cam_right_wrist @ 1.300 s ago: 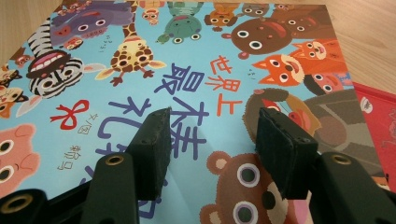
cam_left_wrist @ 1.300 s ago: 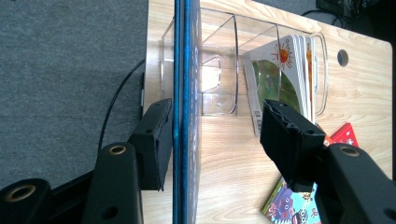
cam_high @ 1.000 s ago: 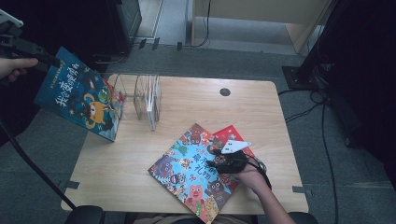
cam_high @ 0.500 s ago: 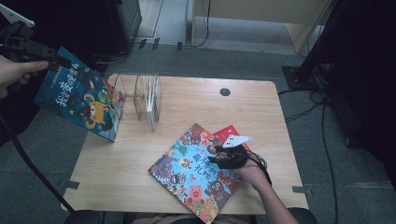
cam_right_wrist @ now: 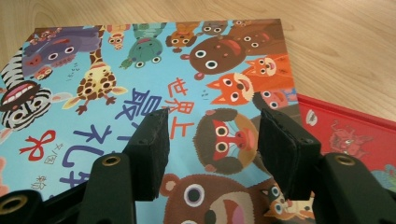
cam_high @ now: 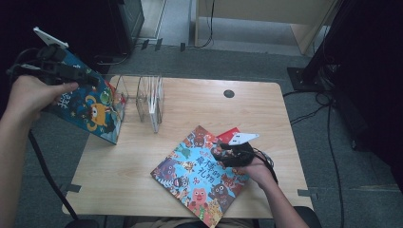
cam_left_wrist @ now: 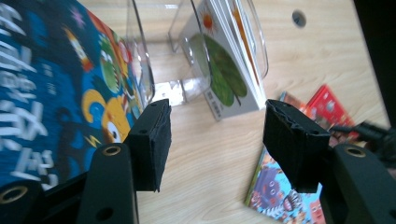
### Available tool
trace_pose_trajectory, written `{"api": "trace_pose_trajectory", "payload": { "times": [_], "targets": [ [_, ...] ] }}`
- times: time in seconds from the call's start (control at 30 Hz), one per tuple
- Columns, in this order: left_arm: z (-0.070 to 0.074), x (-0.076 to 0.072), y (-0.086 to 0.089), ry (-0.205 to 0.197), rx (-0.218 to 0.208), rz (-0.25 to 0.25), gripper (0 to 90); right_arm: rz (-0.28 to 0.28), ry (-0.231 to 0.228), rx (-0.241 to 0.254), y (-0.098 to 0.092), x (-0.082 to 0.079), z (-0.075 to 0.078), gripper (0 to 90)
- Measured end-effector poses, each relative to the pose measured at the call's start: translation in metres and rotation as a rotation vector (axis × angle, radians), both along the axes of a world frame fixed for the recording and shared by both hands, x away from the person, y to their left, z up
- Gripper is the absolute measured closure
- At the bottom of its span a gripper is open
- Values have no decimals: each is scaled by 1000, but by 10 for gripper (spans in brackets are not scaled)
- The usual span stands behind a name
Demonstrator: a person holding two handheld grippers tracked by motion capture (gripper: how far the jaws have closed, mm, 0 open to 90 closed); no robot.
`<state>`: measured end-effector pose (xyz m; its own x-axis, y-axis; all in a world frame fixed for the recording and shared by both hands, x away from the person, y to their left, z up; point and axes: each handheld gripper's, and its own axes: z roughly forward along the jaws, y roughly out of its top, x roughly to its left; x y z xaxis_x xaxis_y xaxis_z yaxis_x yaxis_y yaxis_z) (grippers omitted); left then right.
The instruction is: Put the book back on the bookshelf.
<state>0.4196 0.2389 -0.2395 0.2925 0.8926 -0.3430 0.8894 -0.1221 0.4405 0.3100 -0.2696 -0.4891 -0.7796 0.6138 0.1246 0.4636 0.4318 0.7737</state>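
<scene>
A: The tabletop (cam_high: pixel 266 109) is the biggest thing there: pale wood grain, rounded corners, one small dark round hole far beyond the right tongs (cam_high: pixel 219 153). Its near edge is cut off by the bottom of the high view.

B: Next in size, the dark blue picture book (cam_high: pixel 90 107). It stands tilted off the tabletop's left edge, just beside the left tongs (cam_high: pixel 92 80). From above, the hand (cam_high: pixel 35 92) and the gripper body cover its top corner, so whether anything grips it cannot be told. In the left gripper view its glossy cover lies left of the left pad, cropped by the frame, and the left tongs stand well apart with bare wood between the pads, holding nothing.

A: Then the light blue animal book (cam_high: pixel 197 173), flat and glossy, lying directly under the right tongs. Its lower corner runs out of the high view. The right gripper view shows those tongs wide apart above the cover, clasping nothing; the foam pads (cam_right_wrist: pixel 152 140) look rough and chipped.

B: A red book (cam_right_wrist: pixel 345 130) pokes out beneath it, beyond the right tongs, mostly hidden.

A: Smaller still, the clear plastic rack (cam_high: pixel 149 99), straight ahead of the left tongs: thin see-through dividers, hard to trace against the wood. A white book with a green shape (cam_left_wrist: pixel 222 74) stands in one slot, its top cut off.
</scene>
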Motion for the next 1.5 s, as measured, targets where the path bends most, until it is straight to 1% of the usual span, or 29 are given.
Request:
{"api": "trace_pose_trajectory", "payload": {
  "times": [0.07,0.3,0.37,0.47,0.53,0.6,0.7,0.8,0.83,0.87,0.93,1.0,1.1,1.17,1.2,1.23,1.3,1.43,1.47,1.5],
  "targets": [
    [-7,-4,-5,-5,-22,-13,424,1,-2,0,-1,2,1,441],
    [-33,-22,-24,-30,-28,-65,424,-14,-9,4,-7,4,3,441],
    [-42,-28,-29,-24,-35,-82,424,-18,-11,4,-9,4,4,441],
    [-55,-34,-35,-27,-31,-93,424,-25,-12,5,-10,5,4,441],
    [-63,-37,-40,-32,-33,-104,424,-24,-12,5,-10,5,4,442],
    [-70,-40,-44,-30,-37,-113,424,-24,-13,3,-11,5,4,442],
    [-83,-46,-53,-34,-39,-140,424,-25,-11,-2,-11,5,3,444],
    [-95,-54,-62,-42,-24,-166,422,-19,-7,-5,-10,6,1,444],
    [-98,-55,-64,-36,-22,-178,422,-17,-5,-7,-10,7,0,444],
    [-102,-56,-66,-32,-31,-181,421,-14,1,-10,-9,8,-1,443],
    [-107,-58,-69,-34,-34,-189,419,-9,3,-20,-8,8,-2,444],
    [-113,-60,-74,-33,-47,-197,419,-3,-1,-23,-7,8,-2,445],
    [-123,-62,-82,-31,-50,-223,417,-3,-2,-24,-8,7,-2,445],
    [-130,-64,-86,-44,-70,-238,417,-8,-2,-17,-8,7,-1,447],
    [-134,-65,-88,-46,-89,-244,418,-11,-7,-15,-9,7,-1,447],
    [-139,-65,-91,-42,-100,-256,417,-14,-2,-13,-10,6,0,448],
    [-148,-66,-96,-36,-121,-264,419,-15,-3,-12,-11,6,0,448],
    [-162,-67,-105,-28,-120,-279,418,-21,-2,-13,-13,3,0,450],
    [-165,-67,-107,-32,-117,-281,418,-23,-2,-15,-14,2,0,451],
    [-168,-67,-109,-30,-127,-286,419,-24,-4,-16,-15,2,0,451]
  ]
}}
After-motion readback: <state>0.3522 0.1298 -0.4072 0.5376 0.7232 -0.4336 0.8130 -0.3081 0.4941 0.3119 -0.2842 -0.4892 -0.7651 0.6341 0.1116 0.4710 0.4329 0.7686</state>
